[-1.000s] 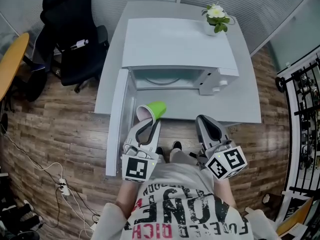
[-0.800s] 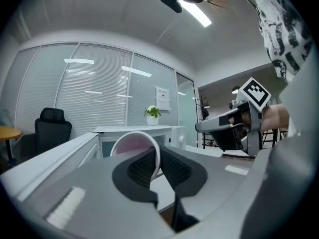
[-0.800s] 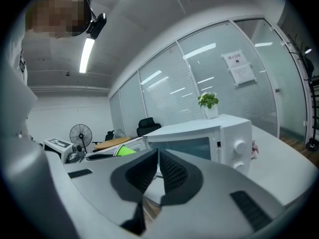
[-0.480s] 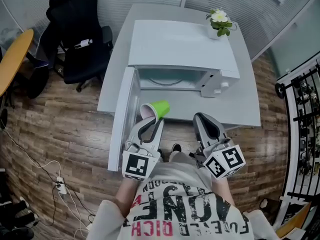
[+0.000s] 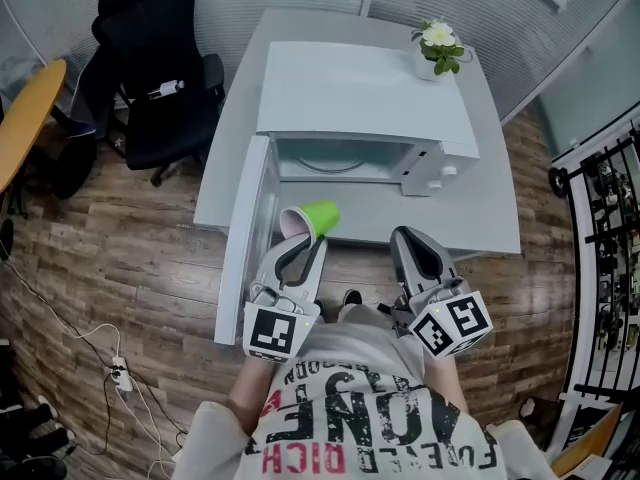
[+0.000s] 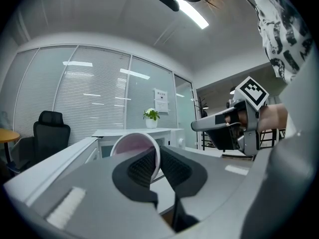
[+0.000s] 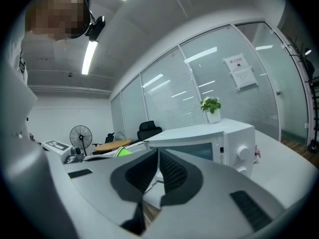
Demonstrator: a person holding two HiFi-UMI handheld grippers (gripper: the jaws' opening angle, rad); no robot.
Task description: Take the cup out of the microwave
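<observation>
The cup is outside the microwave, in the air before the open cavity and above the front edge of the table, just beside the open door. It lies on its side, so its long axis is almost level: the round mouth looks back to the person and a little to the left, and the base points to the microwave. It is a smooth cup, bright green on the outside and pale pink inside, with a thin round rim. The left gripper holds it by this rim. In the left gripper view one ribbed black pad is inside the cup and the other is outside, both pressing on the wall. The right gripper is near, to the right of the cup and not touching it. Its jaws are closed together with nothing between them, as the right gripper view shows. The microwave is a white box with a flat top, and its door is swung out to the left. A small plant in a white pot stands behind it.
</observation>
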